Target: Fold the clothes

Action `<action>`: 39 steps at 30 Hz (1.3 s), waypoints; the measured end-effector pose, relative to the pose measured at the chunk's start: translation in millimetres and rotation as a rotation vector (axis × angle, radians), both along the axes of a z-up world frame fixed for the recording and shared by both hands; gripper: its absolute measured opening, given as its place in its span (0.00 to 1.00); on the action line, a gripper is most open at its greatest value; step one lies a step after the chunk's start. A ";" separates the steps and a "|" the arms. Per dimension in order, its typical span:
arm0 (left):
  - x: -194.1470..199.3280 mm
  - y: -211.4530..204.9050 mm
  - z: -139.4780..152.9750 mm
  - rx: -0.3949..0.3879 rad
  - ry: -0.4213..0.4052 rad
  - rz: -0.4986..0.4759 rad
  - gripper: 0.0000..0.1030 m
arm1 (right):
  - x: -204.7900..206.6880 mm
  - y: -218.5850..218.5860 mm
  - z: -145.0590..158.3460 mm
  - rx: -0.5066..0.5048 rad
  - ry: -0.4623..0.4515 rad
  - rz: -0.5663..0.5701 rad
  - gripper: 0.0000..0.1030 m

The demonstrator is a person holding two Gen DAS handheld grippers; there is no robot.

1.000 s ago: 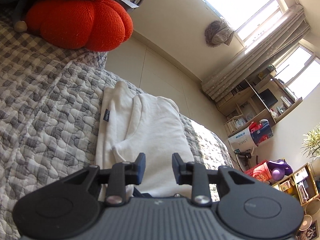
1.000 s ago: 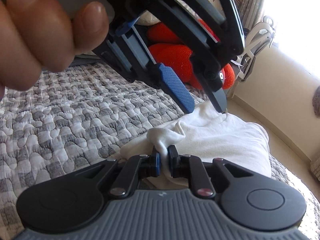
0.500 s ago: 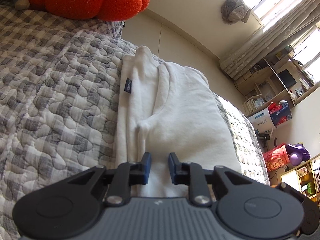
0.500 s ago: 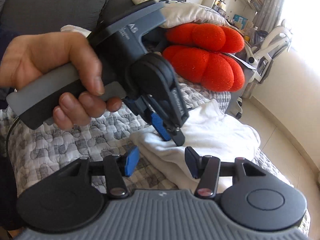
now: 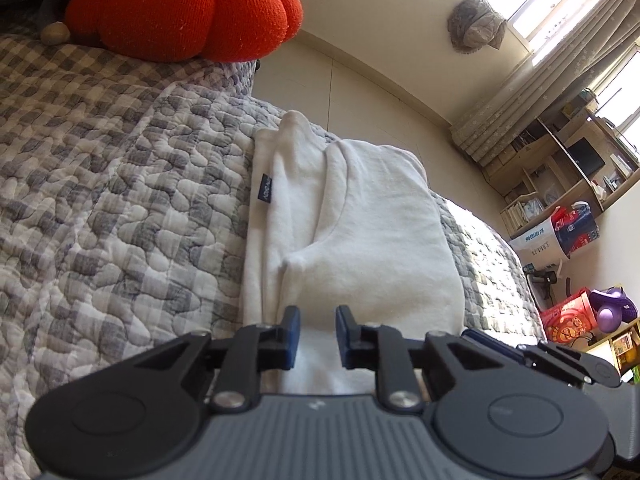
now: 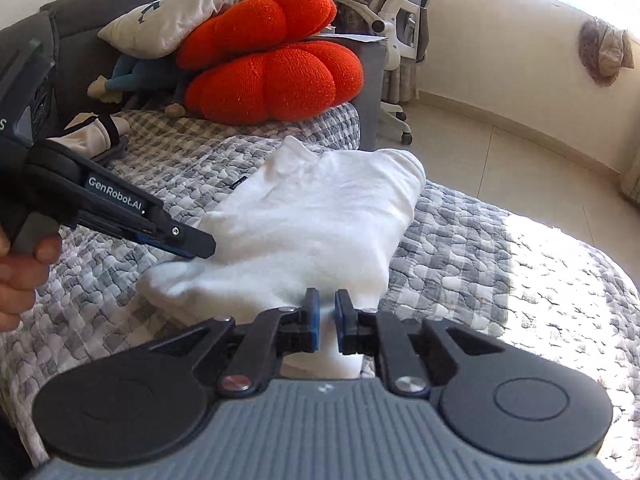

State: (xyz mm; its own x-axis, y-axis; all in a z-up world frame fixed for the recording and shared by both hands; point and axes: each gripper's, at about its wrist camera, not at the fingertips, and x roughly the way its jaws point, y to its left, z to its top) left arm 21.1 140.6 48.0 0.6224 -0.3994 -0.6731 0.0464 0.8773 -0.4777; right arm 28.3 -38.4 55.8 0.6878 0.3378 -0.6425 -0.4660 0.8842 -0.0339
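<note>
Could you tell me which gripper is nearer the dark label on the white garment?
Left. The left gripper is by the garment edge bearing the label; the right gripper, at the opposite edge.

A bed under a grey-and-white checked quilt [image 6: 480, 240] carries a folded white cotton garment [image 6: 320, 216] and two orange-red knitted cushions [image 6: 272, 80].

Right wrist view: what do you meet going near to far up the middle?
Right claw, closed on the near edge of the folded white garment → grey-and-white quilted bedspread → red knitted pumpkin-shaped cushions → off-white printed pillow on top.
</note>
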 end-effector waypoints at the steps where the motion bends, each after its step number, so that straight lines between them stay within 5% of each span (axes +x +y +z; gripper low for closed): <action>1: -2.5 -1.4 4.6 -0.012 -0.023 -0.010 0.23 | 0.4 -0.2 -2.3 0.003 0.005 -0.002 0.14; 6: -12.1 -16.5 12.8 -0.066 -0.077 -0.062 0.26 | 4.6 -2.2 -9.8 0.038 0.033 0.007 0.14; 15: -6.4 -30.3 -13.5 0.109 -0.036 -0.022 0.26 | 4.2 -3.9 1.0 0.049 0.042 0.002 0.13; 18: -7.2 -34.0 -12.2 0.153 -0.038 -0.027 0.25 | -1.4 -4.6 15.4 0.085 -0.018 0.008 0.13; 27: -8.0 -23.1 -2.4 0.112 -0.030 -0.016 0.25 | 7.3 3.6 -2.5 0.062 0.086 0.021 0.12; 29: -12.1 -24.4 4.2 0.069 -0.062 -0.037 0.40 | 7.4 3.3 -5.2 0.063 0.090 0.023 0.12; 33: -14.4 -37.3 7.8 0.024 -0.106 -0.068 0.44 | 6.0 3.5 -9.5 0.069 0.089 0.021 0.11; 39: -13.3 -56.9 -11.4 0.125 -0.110 -0.071 0.44 | 7.4 -1.9 -6.6 0.094 0.111 0.029 0.11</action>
